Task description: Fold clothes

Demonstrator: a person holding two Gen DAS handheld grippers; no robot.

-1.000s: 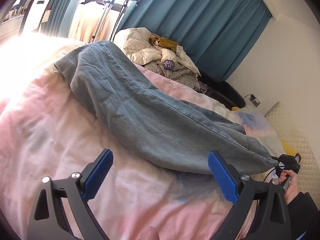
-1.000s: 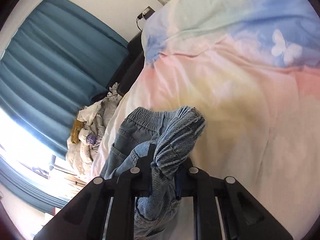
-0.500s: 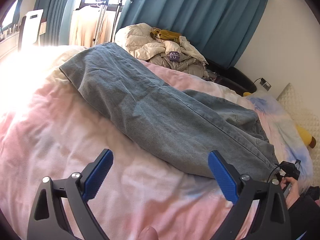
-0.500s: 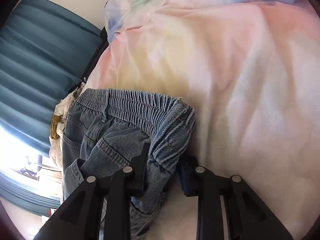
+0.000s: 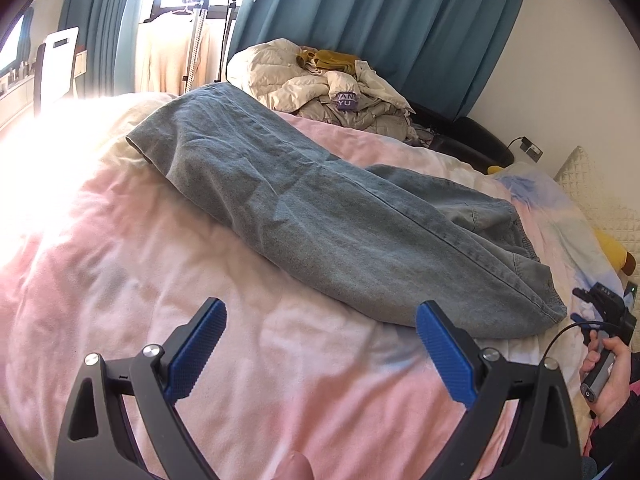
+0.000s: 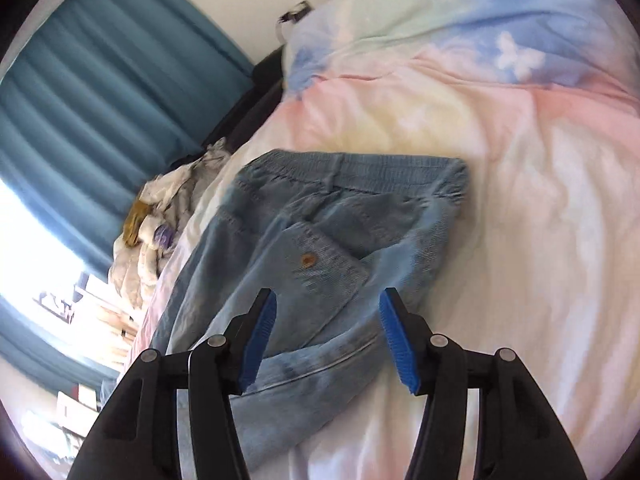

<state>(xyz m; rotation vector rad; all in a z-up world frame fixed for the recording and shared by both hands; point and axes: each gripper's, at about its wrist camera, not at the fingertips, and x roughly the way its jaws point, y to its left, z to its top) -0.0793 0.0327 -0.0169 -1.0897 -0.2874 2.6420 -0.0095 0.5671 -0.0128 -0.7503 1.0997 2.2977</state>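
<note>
A pair of blue denim trousers (image 5: 328, 224) lies stretched across the bed (image 5: 120, 280), on top of a quilt washed in pink, yellow and pale blue. The legs run together toward the bright window end, the hem near the sunlit corner, and the elastic waistband (image 6: 352, 168) sits at the other end, closer to the quilted headboard (image 5: 596, 196). In the right wrist view the waist part is bunched and folded over itself, a back pocket with a small brown rivet turned up. The right tool (image 6: 328, 336) hangs just over that bunched denim with its blue-padded jaws apart; they have just been opening, and the cloth lies below and between them without either pad pressing on it, so it has hold of nothing. From the left side the same tool shows as a small black shape at the waist end, gripped by a hand (image 5: 612, 376) in a dark sleeve, just beside the trousers' edge. The left tool (image 5: 320, 352) is held low over bare quilt on the near side of the trouser legs, its jaws spread wide and empty, near the denim but apart from it. Beyond the bed a heap of cream padded clothing (image 5: 320, 88) with something mustard-coloured on top lies against teal curtains (image 5: 380, 20), and a clothes stand (image 5: 212, 20) is by the window.
</note>
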